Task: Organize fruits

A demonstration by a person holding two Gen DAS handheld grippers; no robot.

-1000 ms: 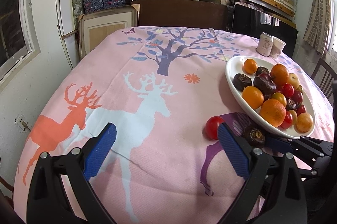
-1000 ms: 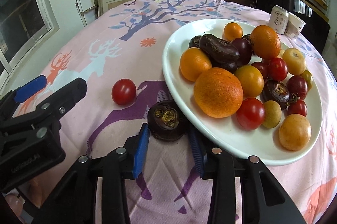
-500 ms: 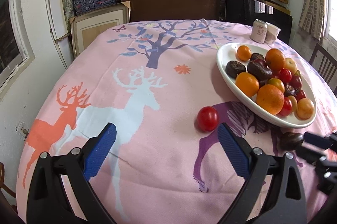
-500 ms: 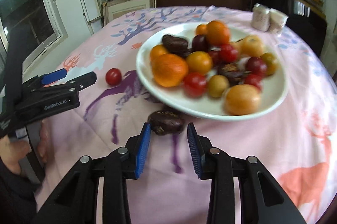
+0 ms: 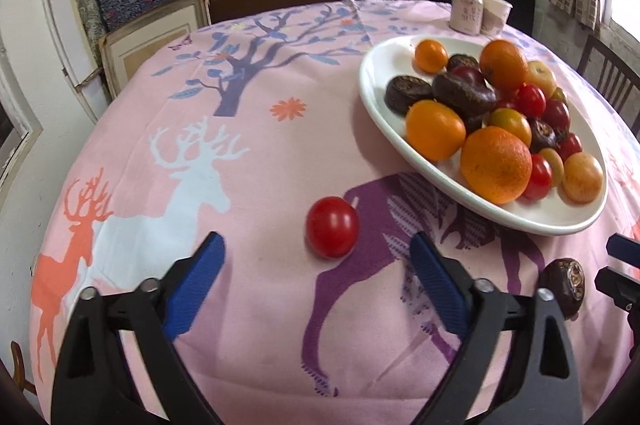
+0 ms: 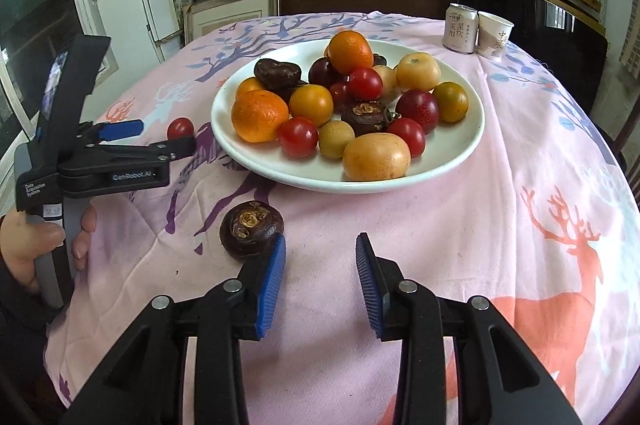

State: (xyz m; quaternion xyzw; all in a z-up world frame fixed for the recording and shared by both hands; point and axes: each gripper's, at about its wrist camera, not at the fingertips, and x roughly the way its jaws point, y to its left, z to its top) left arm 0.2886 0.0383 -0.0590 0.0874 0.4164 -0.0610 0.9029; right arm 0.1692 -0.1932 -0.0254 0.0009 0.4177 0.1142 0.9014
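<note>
A full plate (image 6: 460, 153) sits mid-table, so a clumsy drop there could send the heaped fruit rolling. The left gripper (image 5: 316, 265), jaws closing with nothing between them yet, lines up on the tomato (image 5: 332, 227), which may skid off the cloth if nudged. The right gripper (image 6: 320, 273) stands narrow and empty, the dark fruit (image 6: 251, 228) lying just outside its left pad, liable to be bumped.

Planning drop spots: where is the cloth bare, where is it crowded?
Bare: the white-deer stretch left of the loose tomato, and the orange-deer area right of the plate. Crowded: the plate itself and the strip before it, holding the dark fruit.
</note>
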